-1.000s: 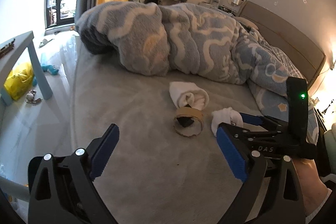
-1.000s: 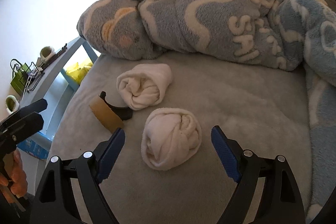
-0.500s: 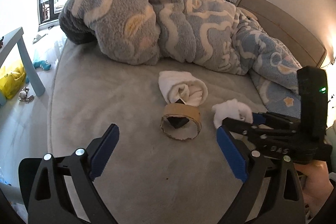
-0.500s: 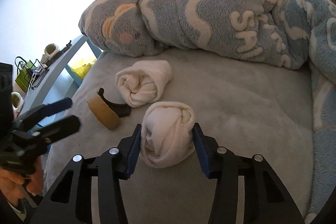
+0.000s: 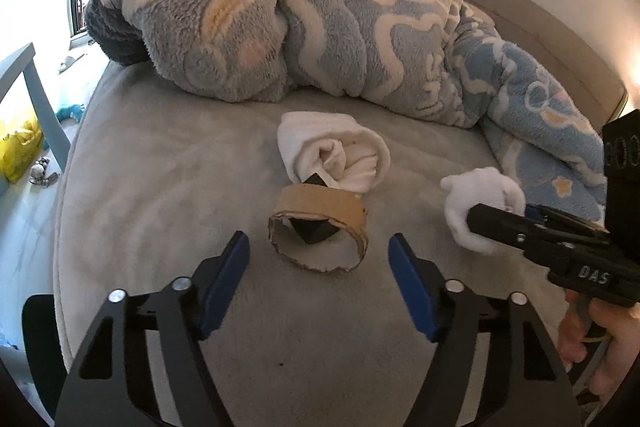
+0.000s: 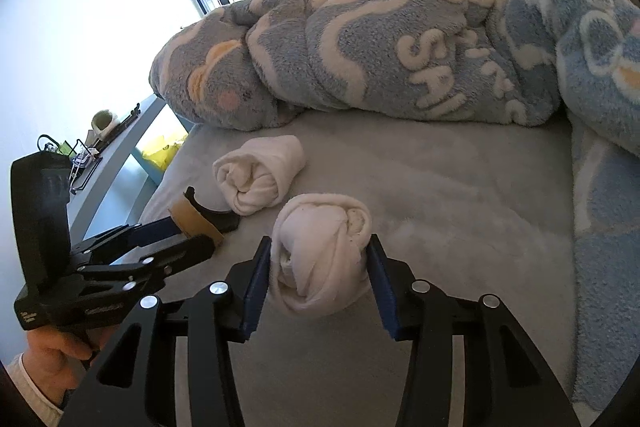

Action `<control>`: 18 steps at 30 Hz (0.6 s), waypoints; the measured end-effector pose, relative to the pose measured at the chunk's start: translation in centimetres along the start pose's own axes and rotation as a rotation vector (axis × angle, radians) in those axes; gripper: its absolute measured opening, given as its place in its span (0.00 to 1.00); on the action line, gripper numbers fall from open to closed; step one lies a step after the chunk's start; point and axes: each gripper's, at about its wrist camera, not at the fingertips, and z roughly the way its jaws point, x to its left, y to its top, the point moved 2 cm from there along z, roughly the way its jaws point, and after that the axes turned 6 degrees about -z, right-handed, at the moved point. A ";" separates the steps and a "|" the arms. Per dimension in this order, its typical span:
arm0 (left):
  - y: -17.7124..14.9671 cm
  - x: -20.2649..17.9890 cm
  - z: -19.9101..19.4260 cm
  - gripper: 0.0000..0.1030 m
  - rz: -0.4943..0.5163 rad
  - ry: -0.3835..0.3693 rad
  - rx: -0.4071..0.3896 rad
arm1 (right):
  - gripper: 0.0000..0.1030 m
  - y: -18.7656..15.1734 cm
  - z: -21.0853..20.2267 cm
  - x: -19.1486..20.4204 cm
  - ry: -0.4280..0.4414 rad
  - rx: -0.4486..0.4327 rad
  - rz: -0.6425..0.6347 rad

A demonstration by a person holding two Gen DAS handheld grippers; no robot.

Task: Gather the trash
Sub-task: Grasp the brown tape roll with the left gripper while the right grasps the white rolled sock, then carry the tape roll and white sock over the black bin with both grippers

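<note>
- Pickup step on the bed (image 5: 160,211); right gripper (image 6: 318,269) clenched on the near white cloth ball (image 6: 320,251); it needs lifting next.
- Left gripper (image 5: 318,259), jaws just narrowing but still released, frames the cardboard tape ring (image 5: 318,227); advance, then squeeze.

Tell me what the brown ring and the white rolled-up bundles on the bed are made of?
The brown ring looks like matte cardboard: its rim is ragged and layered. The white rolled-up bundles look like soft cloth, perhaps cotton socks or towels: they fold, wrinkle and look fuzzy.
</note>
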 end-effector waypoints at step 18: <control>-0.2 -0.6 -0.2 0.47 0.016 0.003 0.018 | 0.46 0.2 -1.1 0.0 0.004 -0.018 0.019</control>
